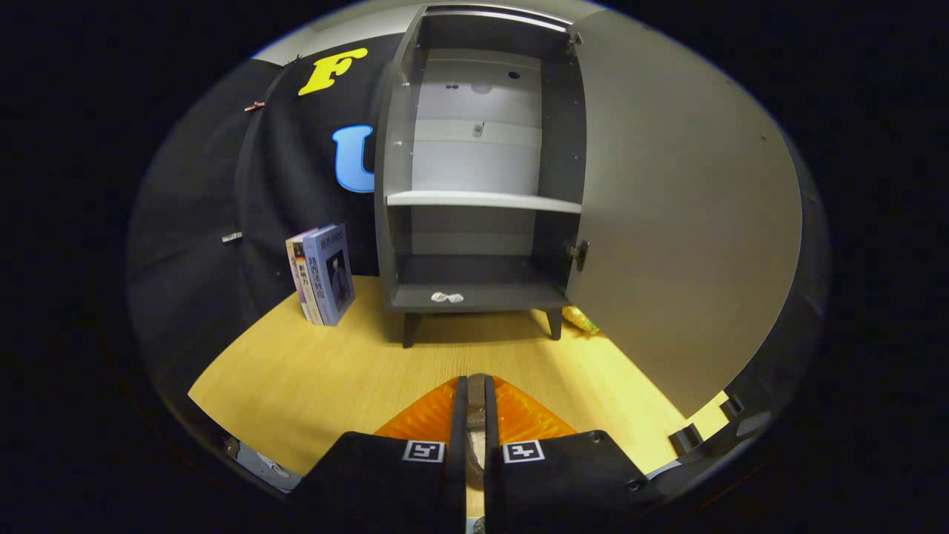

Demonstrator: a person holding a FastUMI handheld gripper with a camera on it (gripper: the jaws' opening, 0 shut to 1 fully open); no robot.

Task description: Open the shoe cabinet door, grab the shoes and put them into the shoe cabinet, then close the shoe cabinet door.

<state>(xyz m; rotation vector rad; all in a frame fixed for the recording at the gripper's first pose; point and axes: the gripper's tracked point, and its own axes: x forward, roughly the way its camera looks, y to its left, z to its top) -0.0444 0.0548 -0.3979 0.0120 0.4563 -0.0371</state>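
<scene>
The shoe cabinet (474, 185) stands open at the centre of the frame, its door (682, 215) swung wide to the right and filling much of that side. A pale shelf (482, 200) divides the interior; the lower compartment holds no shoe, only a small white scrap (447, 297) lying at the front lip of its floor. At the bottom centre, the gripper (476, 415) hangs over the wooden surface (296, 378) with its fingers (461, 415) drawn almost together, a thin gap left between them. A small brownish piece (476, 411) sits in that gap; whether it is part of a shoe cannot be told, and no shoe can be made out with certainty anywhere in the picture. Two books (325, 274) stand upright to the left of the cabinet, against the booth wall, and a yellow-green object (580, 320) peeks out low beside the cabinet's right leg, under the door's edge.

With the door already open, the task appears to sit at its middle step: getting the shoes into the cabinet. If the fingers do carry a shoe, the next move calls for a straight advance toward the lower compartment, keeping left of the open door and lifting over the front lip; if not, the shoes must first be found and gripped.
</scene>
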